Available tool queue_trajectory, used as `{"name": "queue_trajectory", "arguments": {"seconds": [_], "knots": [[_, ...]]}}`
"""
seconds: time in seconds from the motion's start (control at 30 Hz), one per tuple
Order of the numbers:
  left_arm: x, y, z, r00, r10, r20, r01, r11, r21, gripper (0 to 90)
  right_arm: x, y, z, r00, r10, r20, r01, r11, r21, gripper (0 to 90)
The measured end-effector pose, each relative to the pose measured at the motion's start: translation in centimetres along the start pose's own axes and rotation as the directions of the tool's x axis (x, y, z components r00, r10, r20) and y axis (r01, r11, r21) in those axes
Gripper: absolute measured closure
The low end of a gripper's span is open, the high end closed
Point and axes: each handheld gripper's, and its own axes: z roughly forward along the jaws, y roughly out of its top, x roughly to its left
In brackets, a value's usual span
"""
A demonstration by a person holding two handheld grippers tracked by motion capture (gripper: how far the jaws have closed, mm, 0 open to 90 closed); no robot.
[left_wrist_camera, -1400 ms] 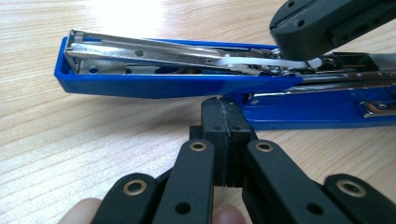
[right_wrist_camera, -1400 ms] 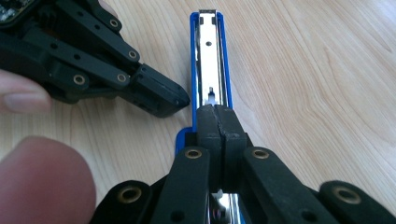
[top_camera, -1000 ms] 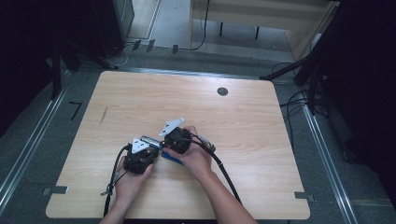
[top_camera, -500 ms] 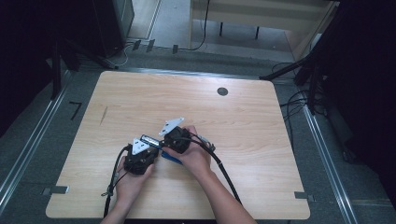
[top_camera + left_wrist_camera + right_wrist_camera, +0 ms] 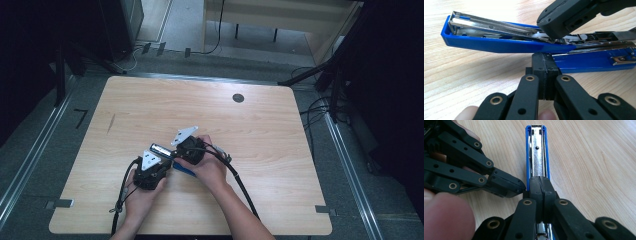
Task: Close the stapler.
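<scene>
Nothing much has shifted since the earlier high views: both hands sit where they were, low and a little left of the worktop's centre, with the stapler between them.

Starting at our left hand-held gripper point(image 5: 546, 75), its jaws stand pressed together with no gap, their tips butting the lower blue base of the stapler point(image 5: 499, 45) at about 12 o'clock from them; we judge they push against it and hold nothing between them. Our right hand-held gripper point(image 5: 541, 185) is likewise closed. Its joined tips rest on top of the stapler's open metal staple channel point(image 5: 537, 161), which runs away toward 12 o'clock in the right gripper view. From the left gripper view that same gripper comes in from 2 o'clock and bears down on the channel near the hinge.

Outward from there, the stapler lies opened on the wooden worktop point(image 5: 280, 130), its blue top arm swung up and tilted off toward 10 o'clock in the left gripper view. In the high view it is a blue sliver point(image 5: 183, 170) between the two grippers.

We judge the stapler light and stiff, yet hinged and sprung, with smooth plastic and polished steel that could slip. The blue side walls near the hinge look like the surest hold.
</scene>
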Motion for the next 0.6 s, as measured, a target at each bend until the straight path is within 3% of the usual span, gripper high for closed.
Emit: {"name": "queue_trajectory", "arguments": {"seconds": [0.17,0.3,0.4,0.6], "knots": [[0.7,0.1,0.2,0.9976,-0.068,-0.009,0.068,0.9973,0.027,90.0,0.1,0.0,0.0,1.0000,0.002,-0.001,-0.002,1.000,0.003,90.0],[1.4,0.1,0.1,0.9929,-0.119,0.003,0.119,0.9928,0.010,90.0,0.1,0.1,-0.1,1.0000,-0.001,0.000,0.001,1.000,-0.001,90.0],[1.4,0.2,0.0,0.9931,-0.116,0.019,0.116,0.9932,-0.014,90.0,0.1,0.1,-0.2,1.0000,0.000,0.001,0.000,1.000,-0.003,90.0],[1.2,0.2,0.0,0.9952,-0.097,0.013,0.097,0.9949,-0.027,90.0,0.0,0.4,-0.6,1.0000,0.003,0.001,-0.003,1.000,-0.021,90.0]]}}
